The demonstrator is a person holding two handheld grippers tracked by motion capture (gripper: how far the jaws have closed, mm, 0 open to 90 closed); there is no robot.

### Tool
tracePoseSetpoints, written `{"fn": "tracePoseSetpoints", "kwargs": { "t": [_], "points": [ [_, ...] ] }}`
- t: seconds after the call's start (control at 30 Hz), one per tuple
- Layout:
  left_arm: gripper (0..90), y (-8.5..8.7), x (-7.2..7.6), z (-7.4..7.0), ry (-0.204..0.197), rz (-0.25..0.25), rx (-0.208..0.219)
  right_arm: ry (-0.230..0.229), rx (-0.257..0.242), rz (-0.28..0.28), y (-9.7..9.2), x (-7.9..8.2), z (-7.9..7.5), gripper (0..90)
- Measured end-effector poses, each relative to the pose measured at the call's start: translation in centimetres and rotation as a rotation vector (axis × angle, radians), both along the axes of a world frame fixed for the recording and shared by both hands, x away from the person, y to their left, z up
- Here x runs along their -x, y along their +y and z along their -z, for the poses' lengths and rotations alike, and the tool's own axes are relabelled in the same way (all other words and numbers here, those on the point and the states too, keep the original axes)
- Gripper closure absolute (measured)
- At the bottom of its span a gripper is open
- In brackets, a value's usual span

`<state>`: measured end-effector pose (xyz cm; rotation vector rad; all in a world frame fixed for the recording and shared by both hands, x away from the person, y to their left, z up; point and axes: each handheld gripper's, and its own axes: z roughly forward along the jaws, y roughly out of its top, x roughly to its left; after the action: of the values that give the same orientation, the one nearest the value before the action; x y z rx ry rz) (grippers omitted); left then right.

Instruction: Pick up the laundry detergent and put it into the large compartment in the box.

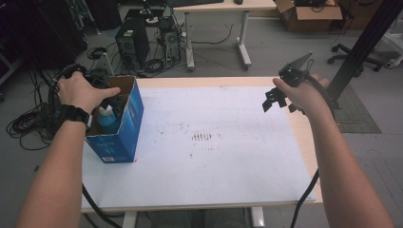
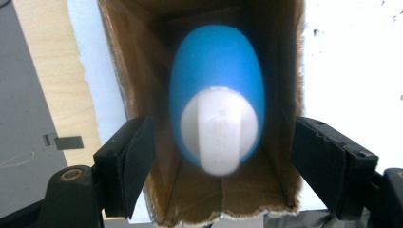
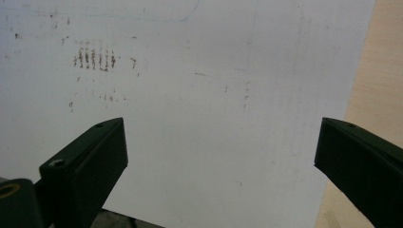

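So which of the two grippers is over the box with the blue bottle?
The left gripper: its open fingers straddle the blue bottle standing in the cardboard box. The right gripper hangs over the bare white mat.

A bottle (image 1: 109, 119) stands in the box (image 1: 124, 130) at the table's (image 1: 228, 81) left edge.

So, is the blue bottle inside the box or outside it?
Inside: the blue bottle stands between the cardboard walls of the box.

L tool (image 2: 223, 161) + R tool (image 3: 221, 156): jaws apart, arms outstretched.
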<state>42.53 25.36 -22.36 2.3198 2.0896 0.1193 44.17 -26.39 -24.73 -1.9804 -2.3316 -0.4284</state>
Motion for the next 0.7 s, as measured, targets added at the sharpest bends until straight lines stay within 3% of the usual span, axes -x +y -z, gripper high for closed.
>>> {"fn": "tracePoseSetpoints", "kwargs": {
  "t": [0.4, 0.7],
  "points": [
    [19.5, -2.6, 0.4, -3.0, -0.039, 0.049, 0.005, -0.014, 0.002, 0.009, -0.4, 0.6, -0.8, 3.6],
    [17.1, -5.2, 0.7, -3.8, -0.036, 0.102, 0.011, -0.016, 0.003, 0.005, -0.2, 0.9, -1.1, 3.6]
  ]
}}
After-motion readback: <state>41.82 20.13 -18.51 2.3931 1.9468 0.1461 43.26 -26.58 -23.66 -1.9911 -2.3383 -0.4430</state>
